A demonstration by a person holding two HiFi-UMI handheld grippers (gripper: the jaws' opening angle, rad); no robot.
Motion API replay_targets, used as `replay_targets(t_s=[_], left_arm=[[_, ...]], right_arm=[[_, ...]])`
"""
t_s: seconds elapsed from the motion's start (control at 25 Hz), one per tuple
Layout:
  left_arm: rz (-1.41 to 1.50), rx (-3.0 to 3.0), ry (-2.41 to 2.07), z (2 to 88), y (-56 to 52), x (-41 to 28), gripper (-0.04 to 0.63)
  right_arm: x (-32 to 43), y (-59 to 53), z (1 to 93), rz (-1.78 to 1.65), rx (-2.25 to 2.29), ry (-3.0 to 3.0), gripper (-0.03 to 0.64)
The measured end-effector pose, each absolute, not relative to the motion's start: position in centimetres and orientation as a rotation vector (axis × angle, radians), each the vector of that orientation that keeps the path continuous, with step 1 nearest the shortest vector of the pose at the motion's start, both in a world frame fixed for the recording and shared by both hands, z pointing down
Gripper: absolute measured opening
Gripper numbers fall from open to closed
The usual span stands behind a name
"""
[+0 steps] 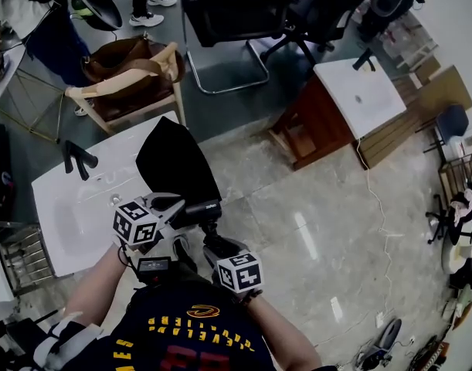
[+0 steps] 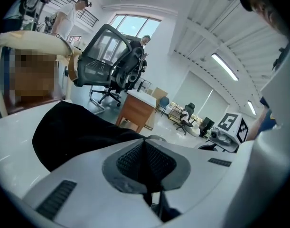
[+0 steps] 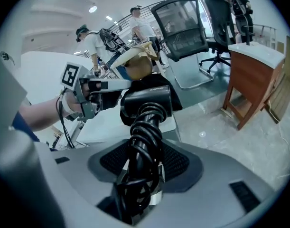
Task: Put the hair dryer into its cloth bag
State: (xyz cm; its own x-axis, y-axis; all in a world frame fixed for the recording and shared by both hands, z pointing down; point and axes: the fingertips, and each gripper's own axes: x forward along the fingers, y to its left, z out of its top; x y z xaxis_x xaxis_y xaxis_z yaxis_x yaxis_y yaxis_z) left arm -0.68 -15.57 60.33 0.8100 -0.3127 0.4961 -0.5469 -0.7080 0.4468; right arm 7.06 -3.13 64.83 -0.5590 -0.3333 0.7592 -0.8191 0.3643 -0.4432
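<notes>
Black hair dryer [image 3: 147, 101], barrel crosswise, handle toward right hand-held gripper [image 3: 144, 163].

The left forearm [image 1: 96, 280] and right forearm [image 1: 288, 337] rise from the bottom centre of the head view. The left gripper [image 1: 176, 209] has its jaws pinched together on the cloth bag [image 1: 174, 161]. Just beside it, the right gripper [image 1: 214, 239] clamps the cord-wrapped handle of the hair dryer [image 3: 147, 103].

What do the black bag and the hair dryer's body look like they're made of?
Bag: apparently matte black cloth; soft, sagging outline, no shine. Hair dryer: likely hard plastic, satin finish; rigid barrel with faint highlights.
</notes>
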Motion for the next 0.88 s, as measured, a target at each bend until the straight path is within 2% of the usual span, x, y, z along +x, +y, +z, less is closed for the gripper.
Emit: replay_targets(t_s=[0.36,0.64,0.88], left_arm=[[0.541,2.416,-0.668,60.0,-16.8,-1.1,0.012],[0.455,2.436,-0.676,58.9,-17.7,-1.1,0.012],[0.54,2.465,-0.614,59.3,-16.0,-1.2,0.012]], right_arm=[[4.4,-3.7,64.9,0.908,0.882,-2.07,0.218],[4.2,-3.4,65.4,0.865,0.859,-2.054,0.218],[4.7,-4.1,65.6,0.916,0.884,-2.051,0.218]])
